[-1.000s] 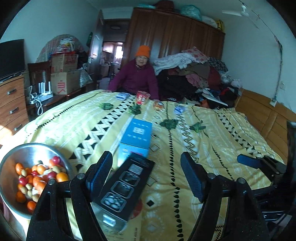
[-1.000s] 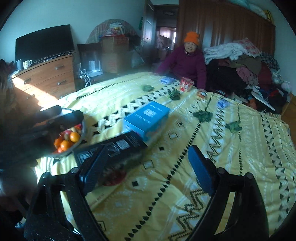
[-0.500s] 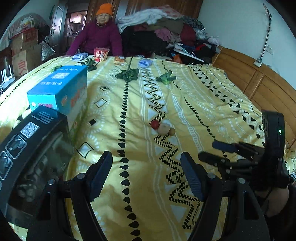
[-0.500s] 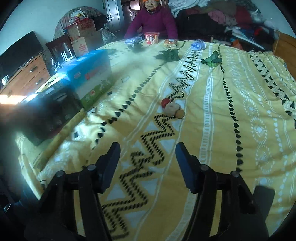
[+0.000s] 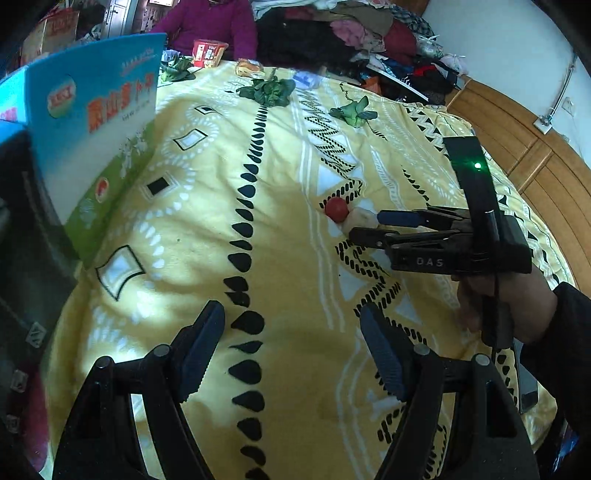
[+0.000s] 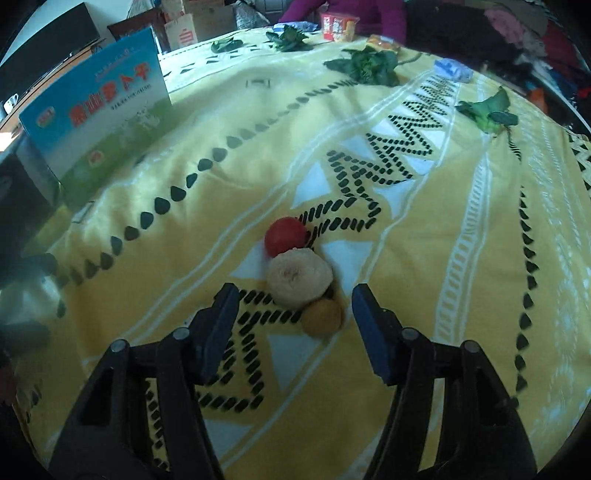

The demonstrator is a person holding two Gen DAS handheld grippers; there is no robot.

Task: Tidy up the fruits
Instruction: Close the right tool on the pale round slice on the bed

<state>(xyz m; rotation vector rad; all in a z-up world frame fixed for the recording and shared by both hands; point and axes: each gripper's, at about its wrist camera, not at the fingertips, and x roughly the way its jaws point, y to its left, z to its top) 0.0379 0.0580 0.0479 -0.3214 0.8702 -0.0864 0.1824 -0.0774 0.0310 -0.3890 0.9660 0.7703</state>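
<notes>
Bed (image 6: 461,258): covered by a yellow blanket with black and white zigzag and teardrop rows; carries everything listed below

Fruit cluster, mid-blanket, three pieces in a touching line:
- red round fruit (image 6: 285,236), farthest from the right wrist camera
- pale banana slice (image 6: 299,277), cut face up, in the middle
- small orange fruit (image 6: 322,317), nearest, lying between the right pads without contact

Right hand-held gripper (image 6: 291,325): released, jaws apart and empty, tilted down over the cluster; pads flank the orange fruit and the near edge of the banana slice. In the left wrist view it comes in from the right, tips beside the pale slice, held by a hand (image 5: 506,306) in a dark sleeve

Left hand-held gripper (image 5: 291,350): released, jaws wide, nothing between them; over bare blanket, well apart from the fruit

Blue and green carton (image 5: 92,122): upright at the left edge of the bed

Leafy greens (image 6: 365,64): several bunches scattered at the far end

Red snack cup (image 5: 209,51): far edge, in front of a seated person in a magenta top (image 5: 210,22)
</notes>
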